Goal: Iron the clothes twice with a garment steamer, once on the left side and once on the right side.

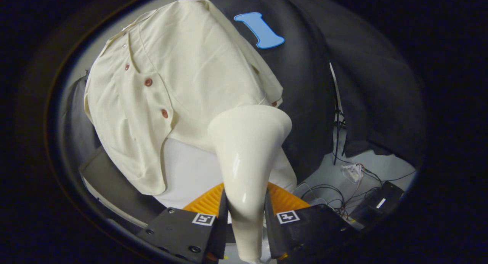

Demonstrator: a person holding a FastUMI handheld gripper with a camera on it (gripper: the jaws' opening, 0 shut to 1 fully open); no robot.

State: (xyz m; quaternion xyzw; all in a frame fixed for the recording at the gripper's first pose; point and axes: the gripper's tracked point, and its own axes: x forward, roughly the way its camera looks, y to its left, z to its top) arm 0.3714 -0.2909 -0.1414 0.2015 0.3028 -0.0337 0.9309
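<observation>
A cream garment steamer [248, 157] stands up between my fingers, its handle pinched on both sides and its wide head flaring out just ahead of them. My gripper [246, 207] is shut on that handle. Beyond the steamer head hangs a cream short-sleeved shirt [171, 85] with several reddish-brown buttons down its front, draped over a white form [190, 172]. The steamer head sits against the shirt's lower hem on the side away from the button row; whether it touches the cloth I cannot tell.
Black cloth [312, 85] hangs behind the shirt. Beyond the fingers on the steamer's far side, loose cables [343, 191] and a black box [381, 201] lie on a pale floor. A thin black stand [337, 119] rises there. A dark grey base [110, 180] curves under the shirt.
</observation>
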